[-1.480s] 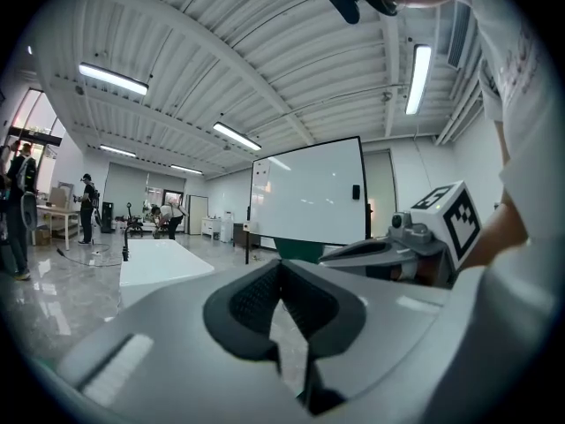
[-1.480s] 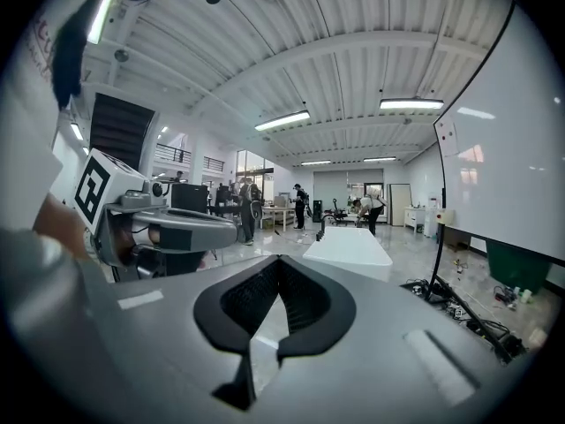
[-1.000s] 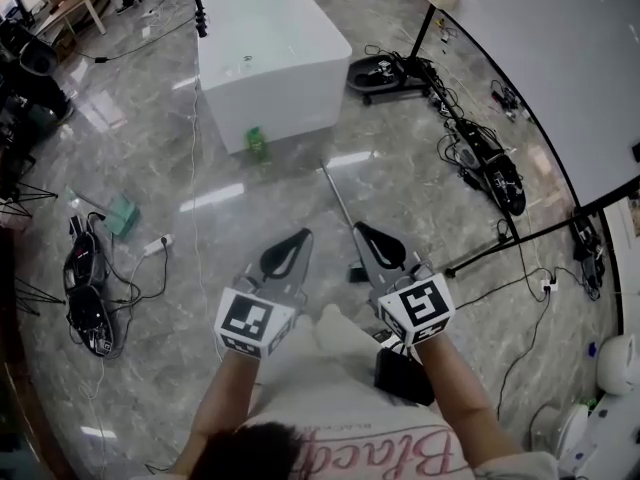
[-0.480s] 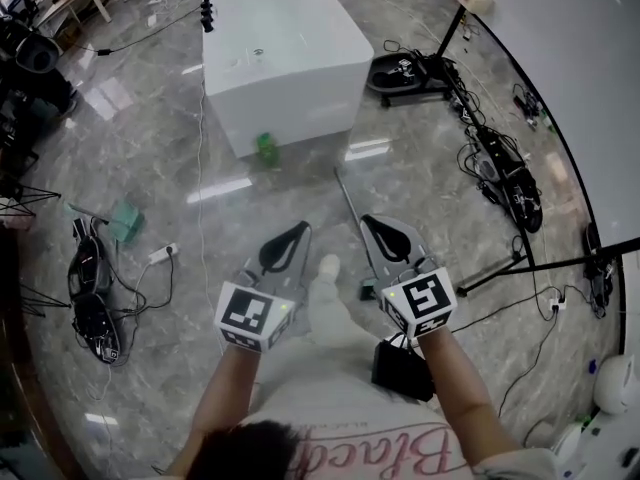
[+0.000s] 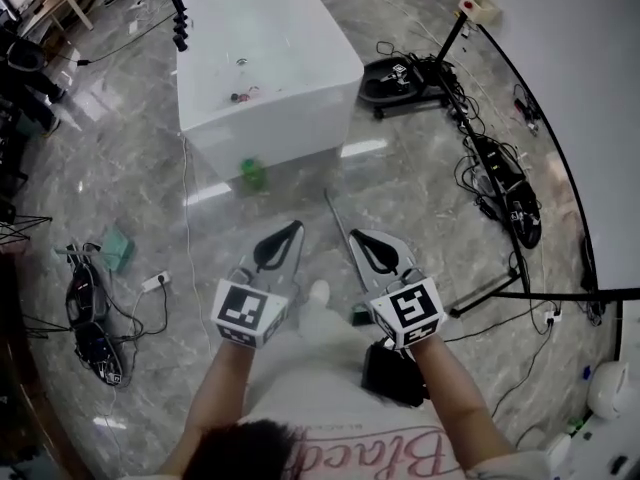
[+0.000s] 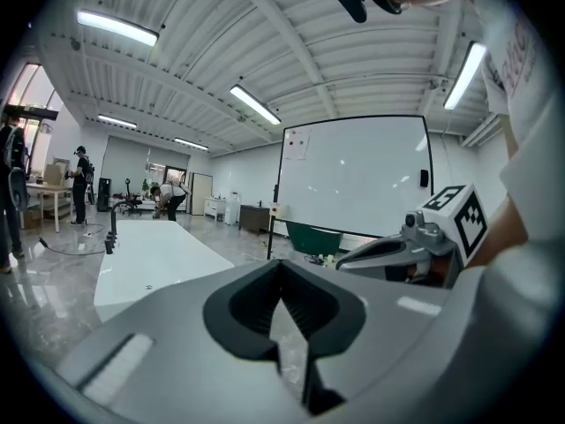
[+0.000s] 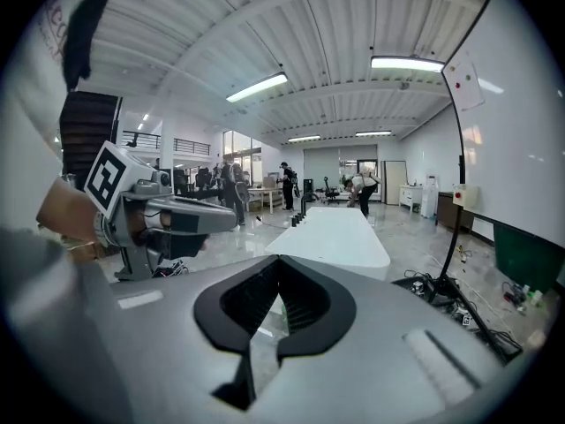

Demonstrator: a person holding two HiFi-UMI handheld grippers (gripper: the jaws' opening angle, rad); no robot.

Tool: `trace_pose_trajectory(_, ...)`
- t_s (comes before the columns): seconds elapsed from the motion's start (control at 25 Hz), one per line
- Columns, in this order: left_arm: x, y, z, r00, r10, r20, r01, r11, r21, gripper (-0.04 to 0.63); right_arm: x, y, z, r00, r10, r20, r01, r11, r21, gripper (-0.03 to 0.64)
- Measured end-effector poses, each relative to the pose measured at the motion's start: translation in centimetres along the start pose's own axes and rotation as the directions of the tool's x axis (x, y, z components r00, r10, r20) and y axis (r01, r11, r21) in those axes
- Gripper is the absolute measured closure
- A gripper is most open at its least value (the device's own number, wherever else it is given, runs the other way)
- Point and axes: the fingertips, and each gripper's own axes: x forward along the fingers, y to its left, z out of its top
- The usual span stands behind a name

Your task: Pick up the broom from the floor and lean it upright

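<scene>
In the head view the broom lies on the grey marble floor. Its thin grey handle runs from near the white tub toward the person's feet, and its lower end passes under my right gripper. Both grippers are held above the floor with nothing in them. My left gripper is shut, left of the handle. My right gripper is shut too, its tip just right of the handle. From the left gripper view and the right gripper view, the jaws point across the room toward the tub.
A white bathtub with a black tap stands ahead, a green bottle at its foot. A whiteboard stand and cable tangles fill the right; more gear lies left. A black object sits by the feet.
The person has stepped forward. The tub and the broom handle are now nearer and lower in view, and both grippers have advanced with the body, still shut.
</scene>
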Motion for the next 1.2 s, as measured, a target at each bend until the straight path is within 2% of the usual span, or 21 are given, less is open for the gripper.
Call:
trace_pose_trajectory(0.2,3.4,1.8,-1.0,0.998,-0.023,-0.057,0.023,1.000,0.008,0.597,2.7,-2.0,-1.4,0.999,-0.008,-0.032,0.009,0.999,0.041,0.615)
trace_pose_trajectory(0.4,6.4,2.8,-5.1,0.989,-0.056,-0.138,0.053,0.998,-0.032,0.597,5.2,-2.7,-5.2,0.995,0.005,-0.095,0.002,0.997,0.074,0.615)
trace_pose_trajectory(0.52,9.2,3.2,-7.8,0.981,-0.090,-0.174,0.083,0.995,-0.048,0.597,7.0,-4.3,-8.1,0.992,-0.016,-0.128,0.029,0.994,0.101,0.615)
trace_pose_trajectory(0.84,15.8,5.9,-16.3,0.963,-0.157,-0.218,0.150,0.988,-0.047,0.597,13.3,-8.5,-18.9,0.966,-0.088,-0.242,0.136,0.973,0.186,0.615)
trace_pose_trajectory(1.04,19.7,7.3,-22.7,0.946,-0.206,-0.249,0.201,0.979,-0.045,0.597,17.4,-11.2,-27.1,0.932,-0.147,-0.332,0.219,0.957,0.191,0.615)
trace_pose_trajectory(1.2,21.7,7.8,-28.1,0.924,-0.254,-0.288,0.244,0.967,-0.071,0.597,20.6,-11.8,-32.8,0.906,-0.137,-0.400,0.240,0.945,0.221,0.615)
